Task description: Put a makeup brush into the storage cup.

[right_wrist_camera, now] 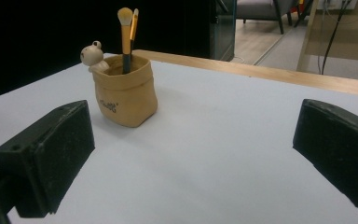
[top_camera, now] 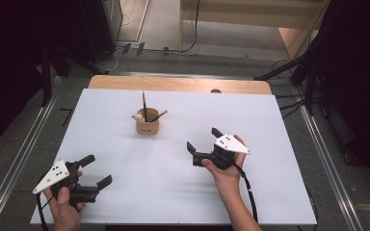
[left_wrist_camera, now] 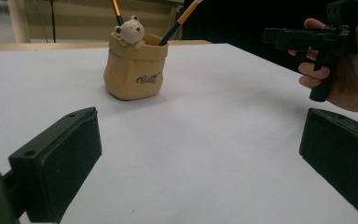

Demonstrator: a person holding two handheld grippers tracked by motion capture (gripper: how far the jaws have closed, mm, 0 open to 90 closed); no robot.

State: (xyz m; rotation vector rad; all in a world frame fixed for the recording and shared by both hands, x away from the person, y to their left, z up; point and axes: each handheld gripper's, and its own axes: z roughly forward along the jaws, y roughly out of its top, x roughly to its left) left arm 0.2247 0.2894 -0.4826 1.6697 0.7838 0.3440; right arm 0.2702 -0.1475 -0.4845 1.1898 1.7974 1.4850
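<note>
From where I stand, the left gripper [top_camera: 98,172] sits at the table's seven o'clock corner, jaws spread wide and holding nothing. A tan pouch-shaped holder [top_camera: 147,126] with a little bear figure [top_camera: 138,117] and two brushes [top_camera: 144,107] stands upright near centre, toward twelve o'clock, nothing between it and either tool. The right gripper [top_camera: 203,139] hovers at four o'clock, jaws wide, empty. White sheet [top_camera: 250,192] over a wooden table [top_camera: 178,83]; dark curtains and cables around

White table [top_camera: 125,202] stood on grey floor [top_camera: 24,159], wooden edge [top_camera: 178,84] at far side. Metal rails [top_camera: 21,144] ran along both sides. Dark curtains [top_camera: 9,57] hung left and right. Cables [top_camera: 192,29] lay behind.
</note>
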